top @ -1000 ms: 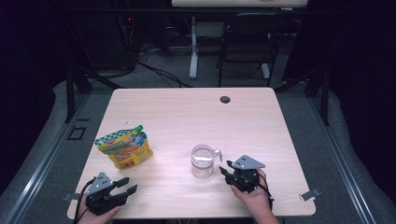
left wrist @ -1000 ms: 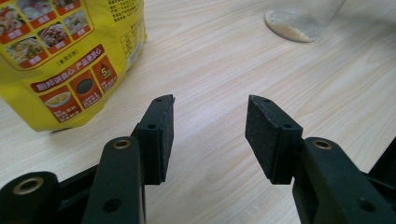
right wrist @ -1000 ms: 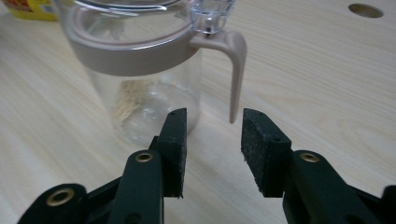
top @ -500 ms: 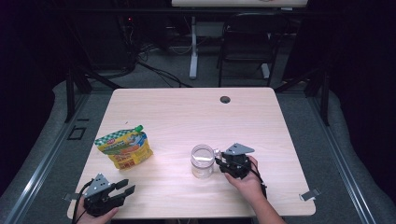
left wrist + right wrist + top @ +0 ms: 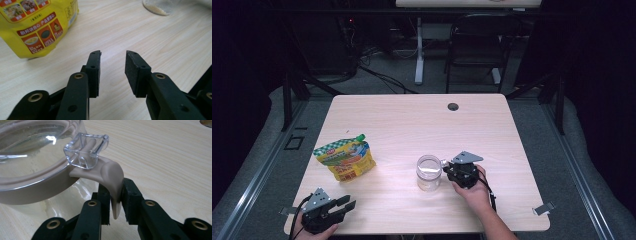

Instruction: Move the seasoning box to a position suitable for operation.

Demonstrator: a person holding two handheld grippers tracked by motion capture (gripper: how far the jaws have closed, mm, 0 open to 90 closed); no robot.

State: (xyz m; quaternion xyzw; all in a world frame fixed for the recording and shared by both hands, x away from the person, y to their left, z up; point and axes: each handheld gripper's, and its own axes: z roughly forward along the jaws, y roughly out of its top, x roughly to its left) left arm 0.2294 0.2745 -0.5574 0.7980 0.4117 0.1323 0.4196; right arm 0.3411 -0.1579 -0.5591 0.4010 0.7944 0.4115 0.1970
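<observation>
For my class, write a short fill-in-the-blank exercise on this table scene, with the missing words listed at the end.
1. The right gripper has its jaws closed on the beige ____ of the clear jar.
2. The left gripper has ____ between its jaws.
3. The pouch on the table is mainly ____ in colour.
4. In the high view, the pouch lies to the ____ of the jar.

Missing words: latch; nothing; yellow; left
</observation>
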